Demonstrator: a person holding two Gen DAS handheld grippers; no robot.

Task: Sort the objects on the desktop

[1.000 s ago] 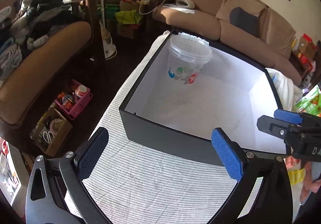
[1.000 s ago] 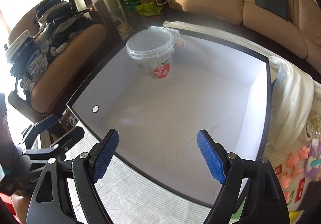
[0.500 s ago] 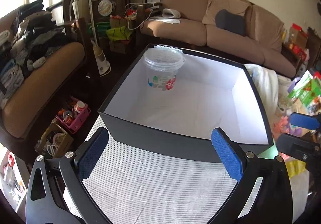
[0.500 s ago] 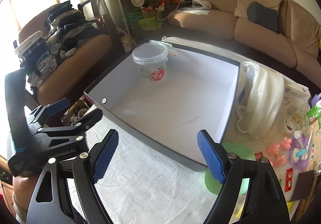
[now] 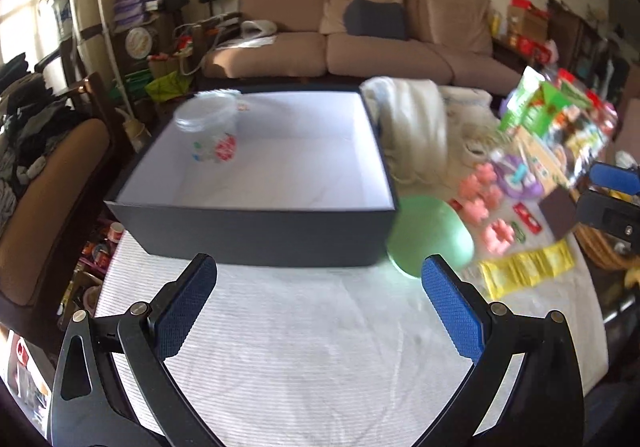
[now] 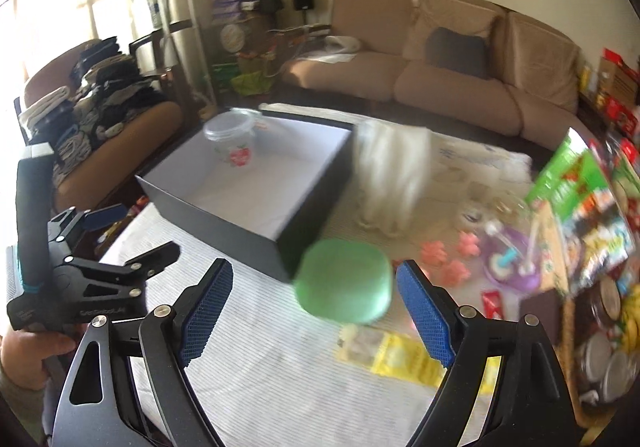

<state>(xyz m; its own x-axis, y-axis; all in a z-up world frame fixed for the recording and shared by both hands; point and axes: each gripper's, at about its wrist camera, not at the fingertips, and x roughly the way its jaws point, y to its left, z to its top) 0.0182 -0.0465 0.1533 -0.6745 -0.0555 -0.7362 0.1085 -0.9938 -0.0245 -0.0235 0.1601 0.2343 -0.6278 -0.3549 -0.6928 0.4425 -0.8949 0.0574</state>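
A black box with a white inside (image 5: pixel 256 235) (image 6: pixel 224 223) stands on the striped tablecloth. A clear plastic tub with a strawberry print (image 5: pixel 210 135) (image 6: pixel 234 143) stands in its far left corner. A green round container (image 5: pixel 430 235) (image 6: pixel 344 281) lies just right of the box's near corner. My left gripper (image 5: pixel 318 309) is open and empty, short of the box's front wall. My right gripper (image 6: pixel 314 311) is open and empty, with the green container just beyond and between its fingers.
White cloth (image 5: pixel 412 127) is heaped right of the box. Pink clips (image 5: pixel 480 203), a purple toy (image 6: pixel 512 259), yellow packets (image 5: pixel 528 271), red packets and green snack bags (image 6: pixel 580 199) crowd the right side. Jars and a basket stand at the far right. Sofas stand behind.
Both grippers have pulled back and up from the box and swung right. The green container and the clutter on the right have come into view. Both stay open.
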